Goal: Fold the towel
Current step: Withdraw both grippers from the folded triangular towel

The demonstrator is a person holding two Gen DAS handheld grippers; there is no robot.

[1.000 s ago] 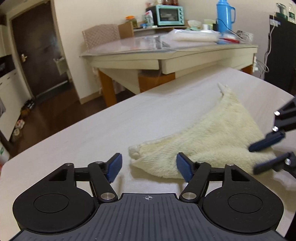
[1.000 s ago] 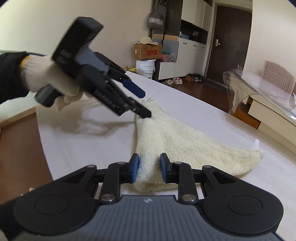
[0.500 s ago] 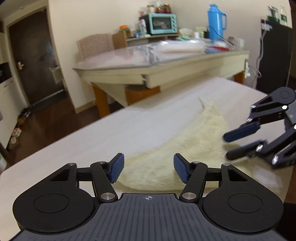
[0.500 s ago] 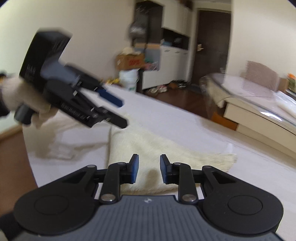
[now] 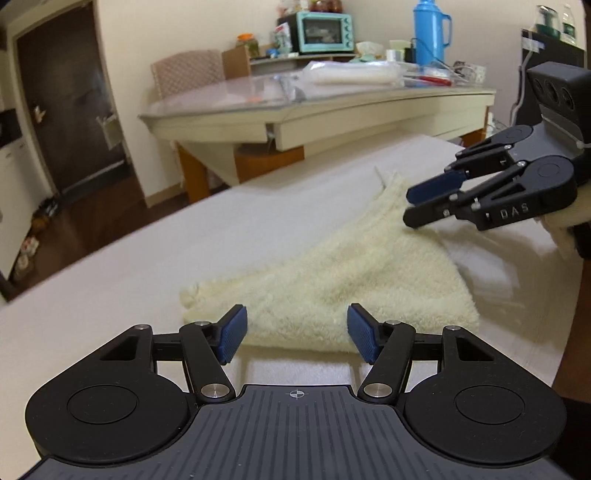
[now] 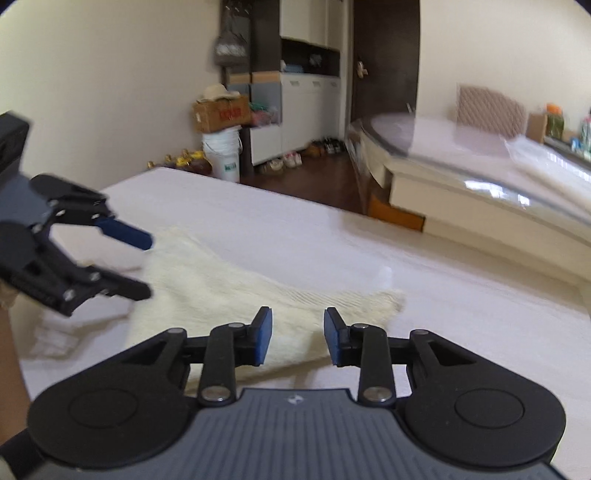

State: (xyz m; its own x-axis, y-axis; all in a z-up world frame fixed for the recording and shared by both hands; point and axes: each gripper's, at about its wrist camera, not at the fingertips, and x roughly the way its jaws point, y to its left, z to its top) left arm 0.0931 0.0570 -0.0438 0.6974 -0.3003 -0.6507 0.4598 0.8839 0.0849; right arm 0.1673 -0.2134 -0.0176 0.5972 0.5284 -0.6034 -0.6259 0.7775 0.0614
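Left wrist view shows us the cream towel [image 5: 343,273] lying folded into a rough triangle on the white table [image 5: 155,266], its thick doubled edge just ahead of our left gripper [image 5: 295,330], whose blue pads are spread with the jaws opening and nothing pinched between them. At about two o'clock our right gripper [image 5: 410,206] hovers over the towel's far side, apart from the cloth as far as we can tell; in the right wrist view its jaws are opening too, with the towel's near edge below the gap but no pad pressing on it [image 6: 297,339]. We judge that one fold is laid down and both tools have let go, so we are between folds. The next move calls for picking fresh corners: the loose point at ten o'clock in the left view and the narrow tip at twelve o'clock look like candidates, each needing a low approach so that a pad slides under both layers. Around us stand a glass-topped table [image 5: 317,107] at twelve o'clock with a teal oven [image 5: 325,31] and a blue flask [image 5: 428,31], all well apart from the work. Nothing blocks the towel; the only hazard we see is the two grippers crossing paths over it.
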